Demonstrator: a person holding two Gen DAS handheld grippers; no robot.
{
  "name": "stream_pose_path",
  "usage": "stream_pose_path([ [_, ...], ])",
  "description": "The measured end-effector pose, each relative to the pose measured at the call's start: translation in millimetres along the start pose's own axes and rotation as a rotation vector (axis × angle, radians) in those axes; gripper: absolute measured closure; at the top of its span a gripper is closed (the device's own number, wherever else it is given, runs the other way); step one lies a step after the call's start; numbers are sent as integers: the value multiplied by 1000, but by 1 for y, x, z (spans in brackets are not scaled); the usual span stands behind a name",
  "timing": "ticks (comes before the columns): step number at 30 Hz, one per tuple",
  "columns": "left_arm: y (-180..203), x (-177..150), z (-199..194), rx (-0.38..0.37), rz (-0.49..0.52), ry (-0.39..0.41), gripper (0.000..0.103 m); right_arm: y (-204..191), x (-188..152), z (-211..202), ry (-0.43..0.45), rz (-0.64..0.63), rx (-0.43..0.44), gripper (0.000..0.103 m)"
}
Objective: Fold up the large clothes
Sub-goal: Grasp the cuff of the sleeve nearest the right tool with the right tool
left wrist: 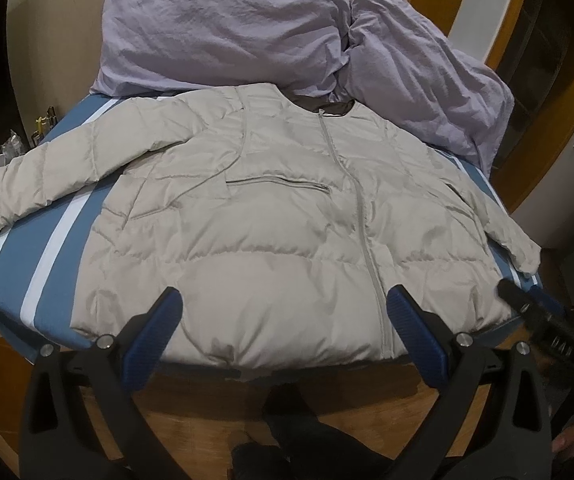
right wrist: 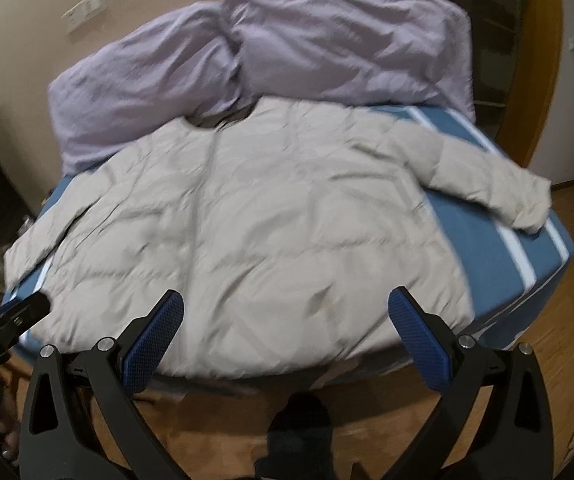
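Lying zipped and flat on the bed [left wrist: 11,264], the jacket [left wrist: 271,216] has both sleeves out; left gripper [left wrist: 283,320] and right gripper [right wrist: 287,320] hover with jaws released.

Lilac duvet [left wrist: 223,28], striped mattress [left wrist: 15,256], perhaps.

Matt quilted cloth jacket [left wrist: 271,216], crinkled cloth pillows [left wrist: 223,28], wood floor [left wrist: 215,412]
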State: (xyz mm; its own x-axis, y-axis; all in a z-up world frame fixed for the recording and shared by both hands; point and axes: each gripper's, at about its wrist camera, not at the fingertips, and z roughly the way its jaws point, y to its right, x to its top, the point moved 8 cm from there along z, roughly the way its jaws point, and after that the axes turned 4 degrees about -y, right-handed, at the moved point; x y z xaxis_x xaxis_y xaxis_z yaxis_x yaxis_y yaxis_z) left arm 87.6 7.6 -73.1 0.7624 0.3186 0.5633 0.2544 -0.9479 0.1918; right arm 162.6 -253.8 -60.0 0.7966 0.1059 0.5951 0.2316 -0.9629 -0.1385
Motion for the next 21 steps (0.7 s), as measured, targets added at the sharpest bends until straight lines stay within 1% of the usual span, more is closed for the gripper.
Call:
stream_pose_path([
  [2, -2, 4, 6, 24, 2, -7, 2, 20, 9, 8, 13, 39, -20, 1],
  [6, -6, 14, 19, 71, 12, -21, 2, 75, 25, 32, -22, 171, -52, 1],
  [10, -12, 27, 35, 115, 13, -34, 2, 143, 43, 55, -40, 347, -93, 1],
  [14, -15, 43, 52, 132, 10, -47, 2, 207, 58, 68, -21, 505, -155, 1],
  [15, -16, 47, 56, 135, 11, -49, 2, 219, 60, 70, -17, 528, -170, 3],
  [16, -16, 50, 60, 137, 11, -51, 2, 239, 63, 75, -15, 562, -200, 8],
  [19, -16, 62, 72, 143, 12, -60, 2, 280, 65, 85, -28, 619, -266, 18],
  [21, -15, 69, 79, 146, 14, -66, 2, 307, 65, 90, -33, 656, -317, 21],
])
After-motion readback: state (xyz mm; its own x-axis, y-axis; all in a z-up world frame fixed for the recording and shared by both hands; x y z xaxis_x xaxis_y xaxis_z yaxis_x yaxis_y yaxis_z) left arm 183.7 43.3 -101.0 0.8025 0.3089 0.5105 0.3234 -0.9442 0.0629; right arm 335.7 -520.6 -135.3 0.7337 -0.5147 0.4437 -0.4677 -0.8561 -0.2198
